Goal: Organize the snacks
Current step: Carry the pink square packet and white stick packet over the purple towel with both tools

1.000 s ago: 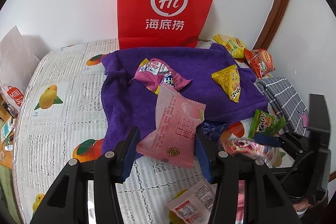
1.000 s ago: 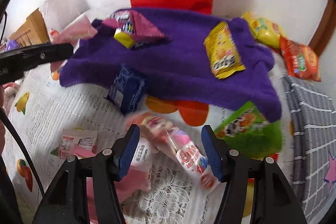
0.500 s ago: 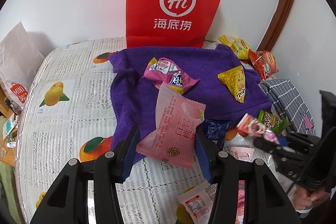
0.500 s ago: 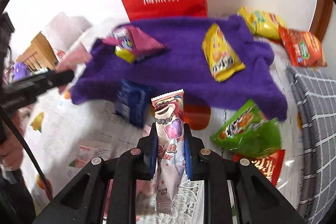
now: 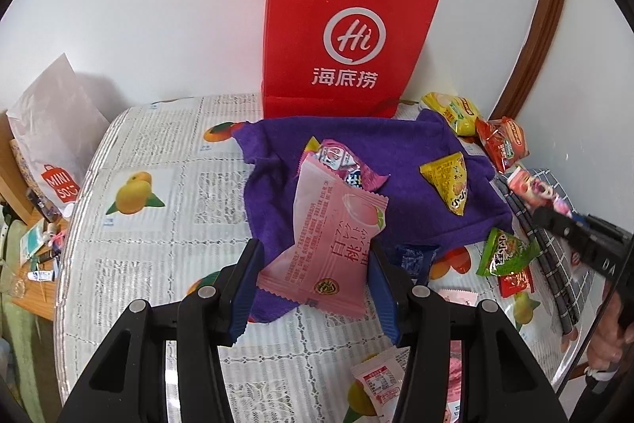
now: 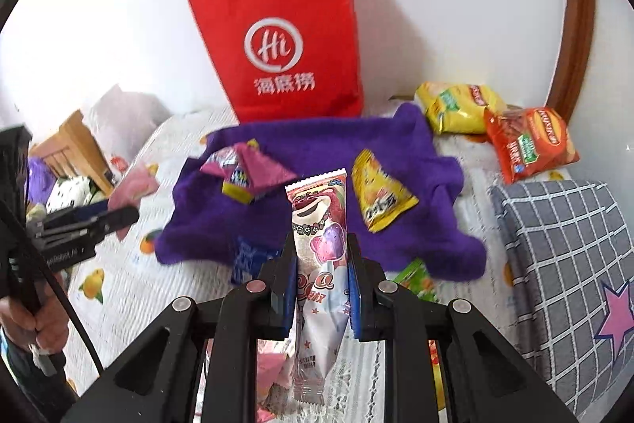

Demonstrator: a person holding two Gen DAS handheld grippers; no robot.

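Pink packet (image 5: 331, 238): a flat, sealed pouch, most likely light and a little puffy; the film looks slick, so a firm pinch across its flat faces should hold better than a hold on the crimped ends.
Left gripper (image 5: 313, 274): clamped on the lower part of the pink packet, one pad on each side; the packet stands up and leans toward the purple towel (image 5: 396, 153).
Left hand pose: tilted down toward the table, held over the fruit-print tablecloth (image 5: 166, 224) in front of the towel.
Bear-print candy packet (image 6: 320, 224): long and thin, soft wrapper, probably light; its free ends would flop, so a mid-length grip suits it.
Right gripper (image 6: 321, 278): narrowed tight on the middle of the candy packet, which sticks up between the pads, clear of the table.
Right hand pose: angled downward, pointing at the towel and the red paper bag (image 6: 285, 50) behind it.
Snacks on the towel: a yellow triangular pack (image 6: 380, 195) and a pink-purple pack (image 6: 245, 171).
Likely destination: the towel or the bag; I cannot tell which.
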